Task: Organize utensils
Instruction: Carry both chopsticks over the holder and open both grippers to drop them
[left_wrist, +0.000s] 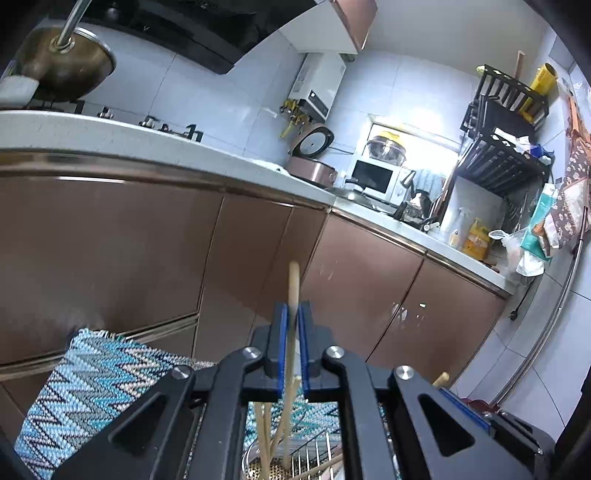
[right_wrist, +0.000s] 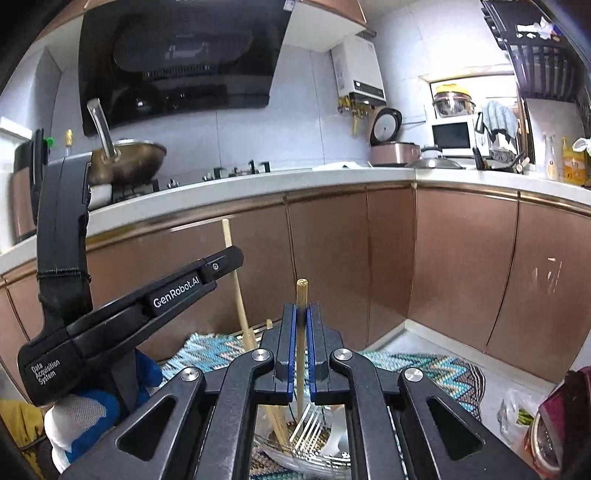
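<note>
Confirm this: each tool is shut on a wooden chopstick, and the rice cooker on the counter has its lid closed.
Not quite. The left tool and right tool each grip a chopstick, but the right wrist view shows the rice cooker with its lid raised open.

Blue zigzag mat (left_wrist: 85, 376), copper-brown cabinets (left_wrist: 110, 243)

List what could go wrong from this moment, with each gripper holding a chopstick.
1. The left gripper pinches its chopstick between narrow blue pads, so it may pivot or slip.
2. The right gripper holds its chopstick close to the left one; the sticks or grippers could collide.
3. Other chopsticks and a fork lean loosely below and might snag.
</note>
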